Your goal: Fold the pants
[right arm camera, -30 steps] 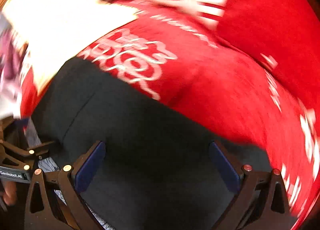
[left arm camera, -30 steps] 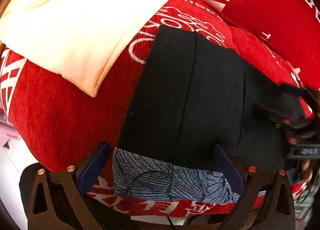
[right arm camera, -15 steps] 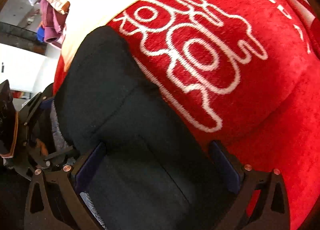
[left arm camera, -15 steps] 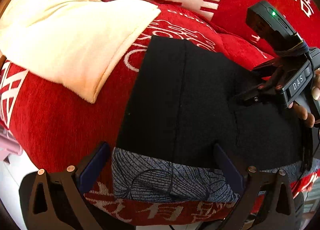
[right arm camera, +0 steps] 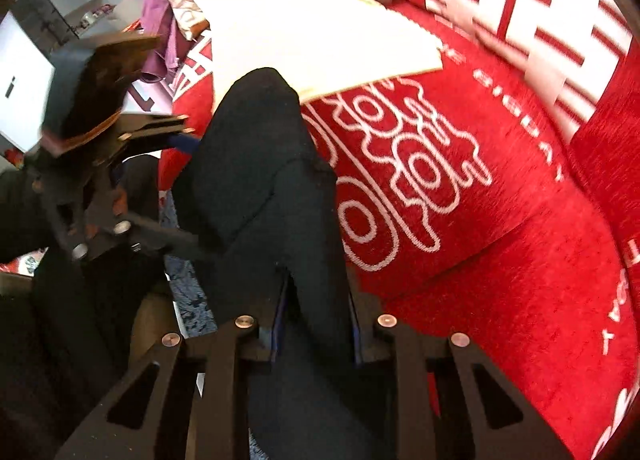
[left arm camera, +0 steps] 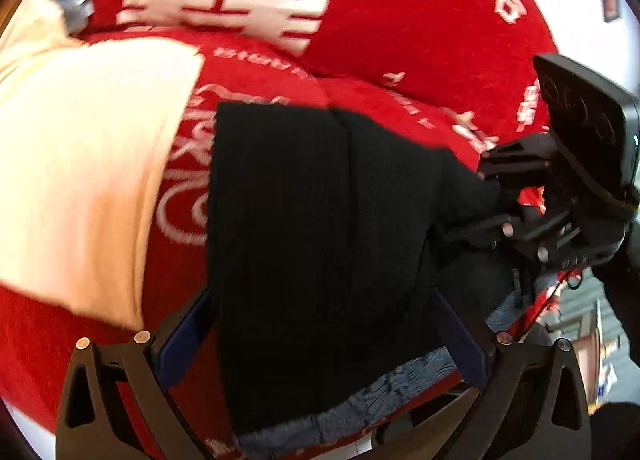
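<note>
Closing on a bunch of black cloth, the right gripper (right arm camera: 316, 324) is seen with the pants (left arm camera: 320, 228) squeezed between its narrow jaws; half a second ago those jaws were wide open above the flat cloth. The pants lie on the red sofa (right arm camera: 500, 244), beside a cream cloth (left arm camera: 80, 180), and one edge is now pulled up into a ridge. It looks like a fold is being started. The left gripper (left arm camera: 320, 340) is held wide open, with the near end of the pants between its pads but not pinched. Both grippers are tipped steeply down at the sofa, and the left one was lifted a little
</note>
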### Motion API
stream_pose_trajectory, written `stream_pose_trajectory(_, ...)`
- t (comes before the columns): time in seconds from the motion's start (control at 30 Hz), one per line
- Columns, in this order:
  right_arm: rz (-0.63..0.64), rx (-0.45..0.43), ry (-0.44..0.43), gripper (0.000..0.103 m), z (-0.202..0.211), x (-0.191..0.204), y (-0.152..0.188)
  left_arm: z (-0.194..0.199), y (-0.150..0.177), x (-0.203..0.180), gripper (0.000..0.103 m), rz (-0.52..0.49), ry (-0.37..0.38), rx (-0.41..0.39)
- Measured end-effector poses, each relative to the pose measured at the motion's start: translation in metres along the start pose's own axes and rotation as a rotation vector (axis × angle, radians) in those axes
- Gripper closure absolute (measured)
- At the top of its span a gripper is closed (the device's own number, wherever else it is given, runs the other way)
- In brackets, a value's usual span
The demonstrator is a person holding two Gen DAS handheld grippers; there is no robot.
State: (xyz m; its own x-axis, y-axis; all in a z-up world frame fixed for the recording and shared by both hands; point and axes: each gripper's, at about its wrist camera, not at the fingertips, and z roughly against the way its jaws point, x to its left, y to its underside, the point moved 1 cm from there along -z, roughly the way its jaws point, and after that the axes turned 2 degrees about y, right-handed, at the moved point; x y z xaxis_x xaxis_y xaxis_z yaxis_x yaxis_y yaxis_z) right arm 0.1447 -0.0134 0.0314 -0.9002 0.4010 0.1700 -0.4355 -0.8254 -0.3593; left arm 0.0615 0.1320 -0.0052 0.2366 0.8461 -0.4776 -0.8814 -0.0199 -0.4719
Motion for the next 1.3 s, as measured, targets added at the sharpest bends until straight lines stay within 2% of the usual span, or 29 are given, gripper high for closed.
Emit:
stream_pose_trajectory(0.1,0.026,-0.047,0.003,0.076,0.02,0.01,0.008,-0.001,-0.009,0.004,0.0,-0.007,0.116,-0.031)
stream_pose_trajectory(0.17,0.037,-0.051,0.011,0.076,0.02,0.01,0.009,-0.016,-0.014,0.01,0.0,0.064,0.208,-0.001)
stream_pose_trajectory(0.2,0.028,-0.04,0.018,0.076,0.016,0.008,0.006,-0.024,-0.015,0.009,0.0,0.081,0.205,0.017)
stream_pose_trajectory(0.23,0.012,-0.017,0.034,0.076,0.007,0.005,0.003,-0.031,-0.016,0.005,0.0,0.075,0.179,0.039)
stream_pose_trajectory(0.3,-0.011,0.019,0.056,0.076,-0.007,-0.003,-0.001,-0.049,-0.016,-0.009,0.02,0.009,0.078,0.119)
stream_pose_trajectory(0.37,-0.059,0.063,0.055,0.075,-0.019,-0.012,-0.001,-0.052,-0.015,-0.019,0.031,-0.058,-0.025,0.134)
stream_pose_trajectory(0.4,-0.088,0.085,0.056,0.07,-0.025,-0.017,-0.003,-0.051,-0.016,-0.02,0.043,-0.065,-0.054,0.142)
stream_pose_trajectory(0.53,-0.208,0.079,0.099,0.04,-0.018,-0.03,0.0,-0.05,-0.021,-0.012,0.049,-0.018,-0.051,0.186)
stream_pose_trajectory(0.6,-0.281,0.06,0.204,0.031,-0.003,-0.035,0.01,-0.051,-0.021,-0.017,0.05,-0.028,-0.088,0.187)
stream_pose_trajectory(0.7,-0.424,0.021,0.337,0.026,0.022,-0.043,0.04,-0.052,-0.019,-0.024,0.051,-0.039,-0.133,0.181)
stream_pose_trajectory(0.73,-0.499,0.011,0.418,0.025,0.031,-0.047,0.056,-0.052,-0.016,-0.022,0.052,-0.033,-0.139,0.182)
stream_pose_trajectory(0.83,-0.662,0.032,0.527,0.024,0.035,-0.058,0.087,-0.048,-0.013,-0.022,0.055,-0.027,-0.162,0.187)
stream_pose_trajectory(0.87,-0.71,0.053,0.539,0.024,0.031,-0.062,0.097,-0.048,-0.014,-0.026,0.057,-0.032,-0.178,0.191)
stream_pose_trajectory(0.93,-0.8,0.1,0.512,0.024,0.017,-0.064,0.119,-0.042,-0.011,-0.031,0.059,-0.045,-0.203,0.194)
stream_pose_trajectory(0.97,-0.81,0.079,0.519,0.024,0.016,-0.061,0.124,-0.041,-0.011,-0.036,0.061,-0.053,-0.216,0.195)
stream_pose_trajectory(1.0,-0.801,0.047,0.539,0.021,0.018,-0.056,0.126,-0.038,-0.011,-0.041,0.062,-0.064,-0.234,0.195)
stream_pose_trajectory(1.1,-0.769,0.034,0.566,0.019,0.018,-0.038,0.132,-0.034,-0.011,-0.055,0.065,-0.091,-0.266,0.198)
stream_pose_trajectory(1.17,-0.754,0.032,0.535,0.017,0.019,-0.029,0.141,-0.03,-0.011,-0.066,0.066,-0.113,-0.294,0.2)
stream_pose_trajectory(1.3,-0.728,0.033,0.529,0.017,0.021,-0.009,0.155,-0.026,-0.015,-0.083,0.066,-0.116,-0.318,0.207)
